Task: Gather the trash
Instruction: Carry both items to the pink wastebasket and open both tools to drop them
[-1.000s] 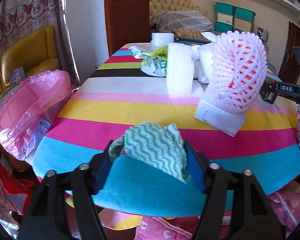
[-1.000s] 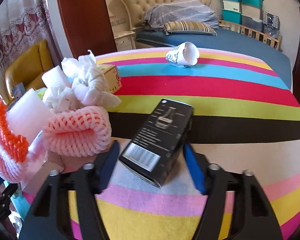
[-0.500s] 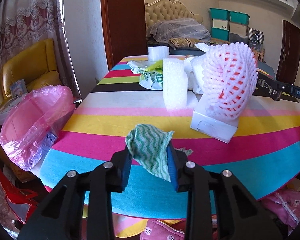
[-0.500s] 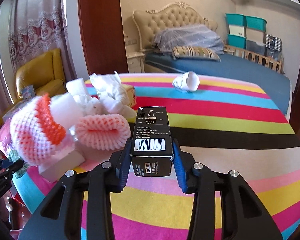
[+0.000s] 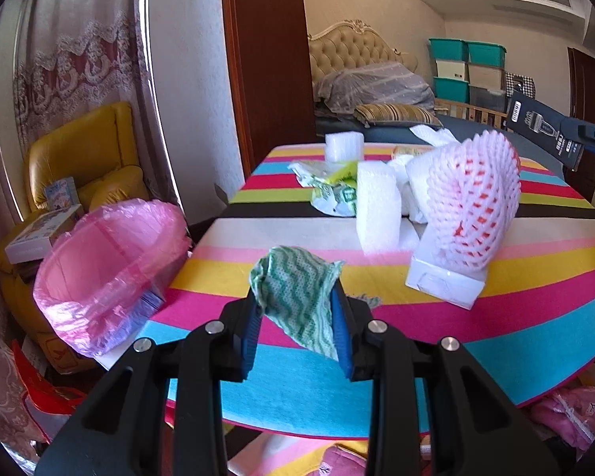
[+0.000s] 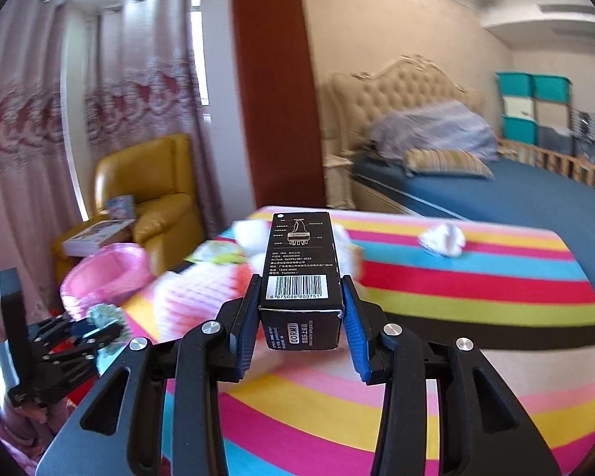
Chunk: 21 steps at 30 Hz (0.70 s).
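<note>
Left hand-held gripper (image 5: 297, 309) clamped on green cloth (image 5: 297, 289); right hand-held gripper (image 6: 299, 309) on black box (image 6: 300, 273)

The black box (image 6: 300, 273) reads "DORMI" (barcode digits 6 975008 800751 above).

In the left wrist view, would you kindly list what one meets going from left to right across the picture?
Yellow armchair → pink bag-lined bin → green wavy cloth in the left claw → white foam block → pink foam fruit net → black box.
</note>
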Motion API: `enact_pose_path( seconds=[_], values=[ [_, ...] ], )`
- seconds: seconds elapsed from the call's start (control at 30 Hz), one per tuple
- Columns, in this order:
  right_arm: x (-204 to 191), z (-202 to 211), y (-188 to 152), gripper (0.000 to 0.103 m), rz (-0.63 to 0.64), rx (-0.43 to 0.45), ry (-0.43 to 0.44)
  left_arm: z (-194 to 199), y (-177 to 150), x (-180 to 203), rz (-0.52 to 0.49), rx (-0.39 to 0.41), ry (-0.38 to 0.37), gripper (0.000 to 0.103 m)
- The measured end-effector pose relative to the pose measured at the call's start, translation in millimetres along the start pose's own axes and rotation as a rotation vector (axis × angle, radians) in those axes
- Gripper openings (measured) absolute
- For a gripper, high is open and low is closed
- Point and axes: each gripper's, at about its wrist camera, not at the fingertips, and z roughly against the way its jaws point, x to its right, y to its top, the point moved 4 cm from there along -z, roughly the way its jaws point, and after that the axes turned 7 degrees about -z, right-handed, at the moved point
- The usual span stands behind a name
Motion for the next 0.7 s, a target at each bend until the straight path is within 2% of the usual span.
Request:
enact_pose_path(
  seconds=[0.17,0.37,0.5,0.63,0.7],
  values=[
    [-53,-9,7,0.040,0.076,-0.011,0.120,13,8,-27,0.021,0.052,0.078,0.031],
    [-123,-38,3,0.040,0.178,-0.069,0.258,25,6,-91,0.110,0.069,0.187,0.031],
    [-167,-68,-3,0.040,0.250,-0.122,0.320,25,1,-130,0.157,0.054,0.226,0.031],
    [-207,-109,-10,0.040,0.253,-0.204,0.388,11,-2,-171,0.180,0.015,0.276,0.031],
    [-230,-131,-12,0.040,0.265,-0.236,0.412,3,-2,-189,0.212,0.000,0.278,0.031]
  ],
)
